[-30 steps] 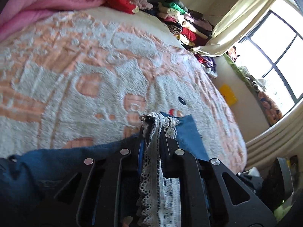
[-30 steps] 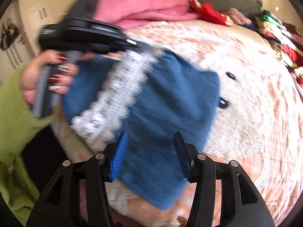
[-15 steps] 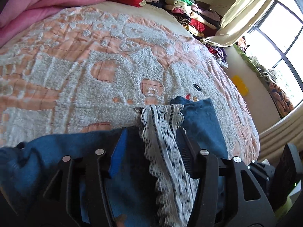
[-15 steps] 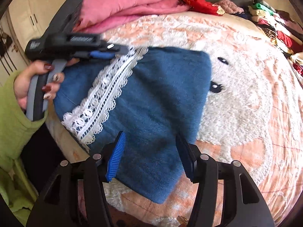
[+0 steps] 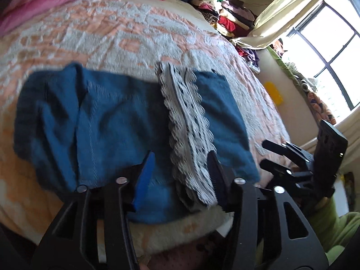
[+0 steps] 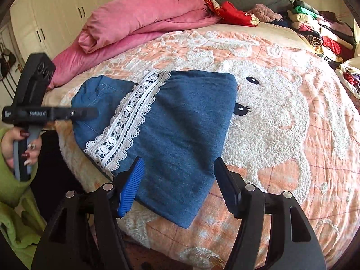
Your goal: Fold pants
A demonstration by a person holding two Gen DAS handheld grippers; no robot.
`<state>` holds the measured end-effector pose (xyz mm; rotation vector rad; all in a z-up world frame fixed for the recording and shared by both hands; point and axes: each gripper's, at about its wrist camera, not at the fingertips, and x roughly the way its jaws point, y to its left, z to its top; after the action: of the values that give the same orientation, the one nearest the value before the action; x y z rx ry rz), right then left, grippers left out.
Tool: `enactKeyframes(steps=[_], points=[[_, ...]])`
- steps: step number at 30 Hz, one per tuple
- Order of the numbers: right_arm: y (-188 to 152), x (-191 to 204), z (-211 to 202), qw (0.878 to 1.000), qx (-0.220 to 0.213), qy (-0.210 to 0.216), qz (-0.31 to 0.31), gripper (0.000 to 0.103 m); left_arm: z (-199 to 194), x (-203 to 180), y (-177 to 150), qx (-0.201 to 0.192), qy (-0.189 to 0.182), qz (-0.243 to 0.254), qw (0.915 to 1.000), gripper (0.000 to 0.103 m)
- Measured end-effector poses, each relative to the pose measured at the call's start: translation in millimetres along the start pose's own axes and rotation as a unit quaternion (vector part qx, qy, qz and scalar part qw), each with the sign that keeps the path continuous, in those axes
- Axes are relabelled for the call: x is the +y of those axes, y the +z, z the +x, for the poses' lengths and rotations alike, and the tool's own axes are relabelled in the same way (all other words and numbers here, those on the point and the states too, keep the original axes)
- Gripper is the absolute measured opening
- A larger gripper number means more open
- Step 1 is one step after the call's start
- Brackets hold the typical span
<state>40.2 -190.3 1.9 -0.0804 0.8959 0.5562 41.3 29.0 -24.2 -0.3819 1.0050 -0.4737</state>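
Since a second ago the left gripper (image 5: 180, 164) has let go of the lace strip (image 6: 126, 121) and drawn back, jaws now spread, nothing between them. Right gripper (image 6: 177, 180) also spread, hovering over the near hem. One pair of blue denim pants (image 6: 180, 123), folded flat on the bedspread (image 6: 281, 112) near its 7 o'clock edge, lace running 1 to 7 o'clock. Two grippers, one pink duvet (image 6: 139, 20) at 11 o'clock.
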Motion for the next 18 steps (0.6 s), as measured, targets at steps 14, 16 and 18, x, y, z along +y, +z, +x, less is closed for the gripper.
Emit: enactKeyframes(steps=[14, 16, 18], points=[[-7, 7, 16, 1.0, 0.022, 0.002, -0.003, 0.063, 42, -18, -20, 0.047, -0.002, -0.009, 0.9988, 0.006], [-8, 6, 17, 1.0, 0.026, -0.001, -0.002, 0.063, 35, -22, -21, 0.043, 0.007, 0.011, 0.999, 0.006], [-5, 7, 12, 1.0, 0.02, -0.002, -0.004, 0.063, 22, -26, -22, 0.036, 0.015, 0.031, 0.9988, 0.006]])
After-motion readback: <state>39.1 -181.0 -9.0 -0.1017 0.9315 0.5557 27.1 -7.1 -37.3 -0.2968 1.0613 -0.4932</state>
